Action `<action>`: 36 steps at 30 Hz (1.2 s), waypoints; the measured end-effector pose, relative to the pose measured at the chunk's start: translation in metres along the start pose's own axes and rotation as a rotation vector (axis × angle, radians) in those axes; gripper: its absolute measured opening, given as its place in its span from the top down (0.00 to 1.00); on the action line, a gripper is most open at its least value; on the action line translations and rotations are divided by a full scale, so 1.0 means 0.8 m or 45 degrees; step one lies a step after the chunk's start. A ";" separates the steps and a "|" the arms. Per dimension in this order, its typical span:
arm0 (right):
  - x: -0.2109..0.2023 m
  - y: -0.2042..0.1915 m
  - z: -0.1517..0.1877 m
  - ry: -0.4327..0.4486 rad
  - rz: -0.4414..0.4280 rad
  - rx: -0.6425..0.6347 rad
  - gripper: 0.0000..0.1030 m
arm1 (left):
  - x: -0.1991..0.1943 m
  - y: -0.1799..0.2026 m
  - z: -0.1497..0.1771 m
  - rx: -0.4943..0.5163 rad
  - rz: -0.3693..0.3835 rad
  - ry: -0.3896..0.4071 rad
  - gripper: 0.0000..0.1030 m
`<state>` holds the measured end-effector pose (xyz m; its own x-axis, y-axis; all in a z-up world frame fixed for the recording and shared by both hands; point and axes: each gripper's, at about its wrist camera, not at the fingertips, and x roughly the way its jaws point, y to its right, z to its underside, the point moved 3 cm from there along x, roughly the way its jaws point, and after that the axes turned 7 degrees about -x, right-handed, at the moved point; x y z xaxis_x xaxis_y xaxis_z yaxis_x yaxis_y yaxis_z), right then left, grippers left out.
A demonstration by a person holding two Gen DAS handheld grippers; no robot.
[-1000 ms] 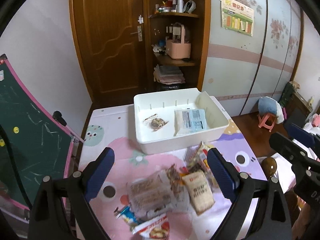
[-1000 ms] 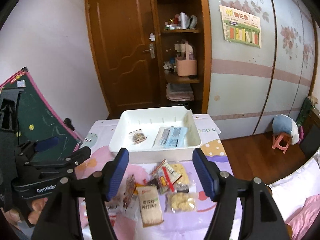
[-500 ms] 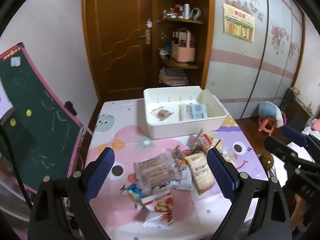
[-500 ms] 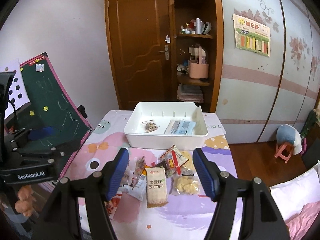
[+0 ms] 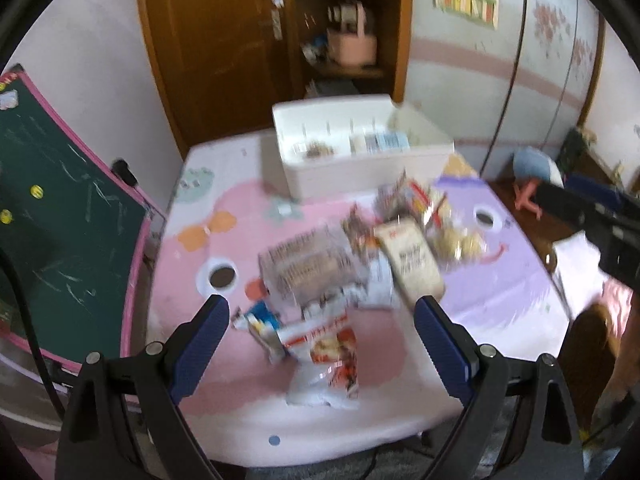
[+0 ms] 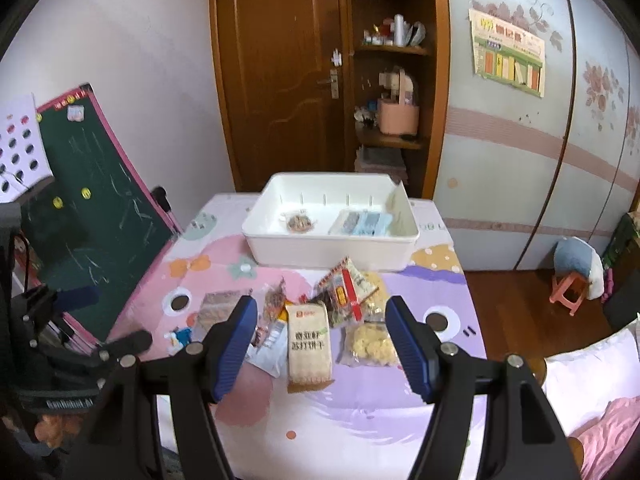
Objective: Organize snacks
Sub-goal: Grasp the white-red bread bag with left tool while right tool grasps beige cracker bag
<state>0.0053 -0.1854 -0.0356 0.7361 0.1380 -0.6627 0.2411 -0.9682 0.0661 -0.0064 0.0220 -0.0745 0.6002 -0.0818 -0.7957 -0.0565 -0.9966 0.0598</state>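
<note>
Two grippers, both empty, fingers wide apart: left gripper (image 5: 322, 332), right gripper (image 6: 321, 338). One white bin (image 6: 280, 254) at far end of table (image 6: 360, 420), two packets inside: blue packet (image 6: 366, 223), small round snack (image 6: 299, 223). Loose snack pile in front of bin, count unclear; cracker pack (image 6: 309, 348) in middle. Left view blurred, only it shows red-white bag (image 5: 334, 354) nearest the table's near edge. Right view sharp, shows the left gripper's body at frame left.

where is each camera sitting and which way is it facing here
Left wrist: on the left gripper, looking down over the snack pile toward the white bin; both open fingers show, the right gripper at the right edge.
Right wrist: on the right gripper, facing the same bin; open fingers, left gripper lower left.
Shared: bin, snacks, door.
</note>
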 end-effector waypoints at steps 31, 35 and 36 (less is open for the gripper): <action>0.241 -0.036 0.098 -0.534 -0.071 -0.109 0.35 | 0.209 -0.024 0.096 -0.113 0.004 -0.574 0.11; 0.252 -0.048 0.099 -0.543 -0.044 -0.178 0.35 | 0.210 -0.024 0.092 -0.109 0.004 -0.559 0.18; 0.254 -0.051 0.100 -0.546 -0.045 -0.184 0.35 | 0.209 -0.025 0.089 -0.109 0.001 -0.553 0.23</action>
<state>0.0943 -0.1344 -0.2326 0.4046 0.0424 -0.9135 0.3697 -0.9213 0.1210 0.0383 0.0289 -0.2513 0.2085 -0.0893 -0.9739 0.0202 -0.9952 0.0955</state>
